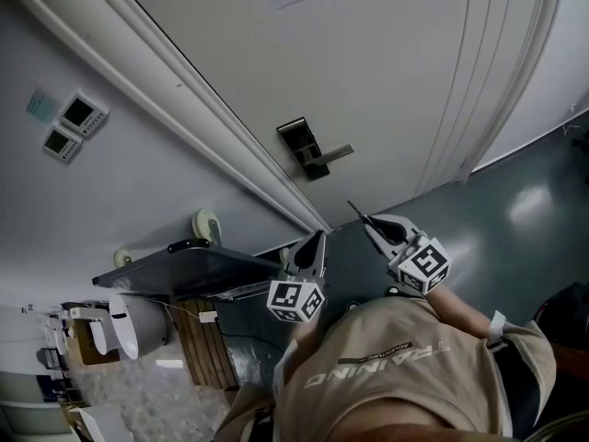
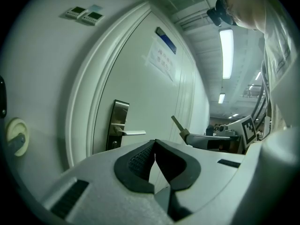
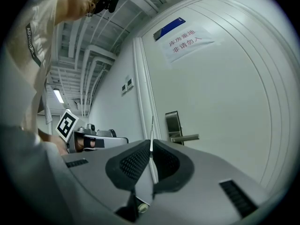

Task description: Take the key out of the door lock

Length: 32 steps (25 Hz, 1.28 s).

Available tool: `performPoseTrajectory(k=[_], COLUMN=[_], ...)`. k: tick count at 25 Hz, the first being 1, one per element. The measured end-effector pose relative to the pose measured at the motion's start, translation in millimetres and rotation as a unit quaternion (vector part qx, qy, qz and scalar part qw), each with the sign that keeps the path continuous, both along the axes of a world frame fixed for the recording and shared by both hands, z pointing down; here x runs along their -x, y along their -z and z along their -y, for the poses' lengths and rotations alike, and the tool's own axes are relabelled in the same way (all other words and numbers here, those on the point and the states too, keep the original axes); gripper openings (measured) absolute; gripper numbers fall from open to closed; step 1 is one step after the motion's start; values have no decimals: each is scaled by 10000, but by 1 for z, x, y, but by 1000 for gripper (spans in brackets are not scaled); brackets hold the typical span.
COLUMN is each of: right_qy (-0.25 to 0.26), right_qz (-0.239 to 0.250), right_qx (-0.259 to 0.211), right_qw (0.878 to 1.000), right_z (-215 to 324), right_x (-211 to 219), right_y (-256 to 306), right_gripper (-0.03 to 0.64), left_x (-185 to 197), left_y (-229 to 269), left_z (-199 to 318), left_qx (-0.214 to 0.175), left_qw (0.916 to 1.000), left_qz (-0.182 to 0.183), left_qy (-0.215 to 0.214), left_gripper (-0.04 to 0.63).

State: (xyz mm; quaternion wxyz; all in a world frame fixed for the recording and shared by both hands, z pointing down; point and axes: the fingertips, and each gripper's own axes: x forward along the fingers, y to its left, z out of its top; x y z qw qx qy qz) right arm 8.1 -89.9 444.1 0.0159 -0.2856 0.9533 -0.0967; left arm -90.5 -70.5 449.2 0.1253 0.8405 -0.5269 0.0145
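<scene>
The key (image 3: 152, 129) is long and thin, and its back end is pinched tight between the 2 jaws of the right gripper (image 3: 151, 149). It sticks straight out in front of them. Its tip points toward the white door (image 1: 396, 72) and the lock (image 1: 301, 141) with its handle (image 1: 337, 153), but it is well apart from them. The left gripper (image 1: 318, 237) is just beside the right one, with its 2 jaws closed tip to tip on nothing.
</scene>
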Motion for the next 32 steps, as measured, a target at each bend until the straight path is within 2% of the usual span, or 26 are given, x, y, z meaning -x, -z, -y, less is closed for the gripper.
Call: performPoseTrajectory(k=[2, 5, 8, 10, 13, 18, 20, 23, 29, 32], right_qy=[-54, -35, 26, 33, -2, 5, 47, 53, 226, 338], right_qz=[17, 2, -56, 1, 82, 17, -44, -38, -130, -55], right_qx=[95, 125, -36, -127, -213, 25, 1, 58, 230, 283], right_qw=[9999, 9999, 10000, 9999, 9997, 10000, 10000, 10000, 9994, 9990], right_z=[-3, -15, -24, -25, -26, -35, -38, -41, -36, -43], right_x=[-1, 0, 5, 7, 11, 16, 22, 23, 33, 39], right_y=[-11, -14, -6, 0, 6, -2, -2, -2, -17, -14], right_gripper=[18, 18, 18, 18, 18, 18, 18, 18, 18, 18], left_x=[-3, -15, -23, -24, -19, -7, 0, 2, 9, 19], left_y=[-9, -1, 17, 23, 24, 26, 21, 19, 36, 30], left_z=[-4, -22, -39, -42, -42, -56, -56, -58, -58, -66], left_qx=[75, 47, -110, -235, -324, -342, -229, -118, -388, -324], left_qw=[10000, 9997, 9988, 9986, 9987, 9988, 9994, 9995, 9990, 9994], left_qz=[26, -2, -268, -201, 58, 134, 98, -154, 62, 102], left_qy=[-11, -242, -404, -423, -396, -316, -256, -246, -194, 33], left_gripper=[9, 9, 9, 9, 9, 9, 9, 9, 9, 9])
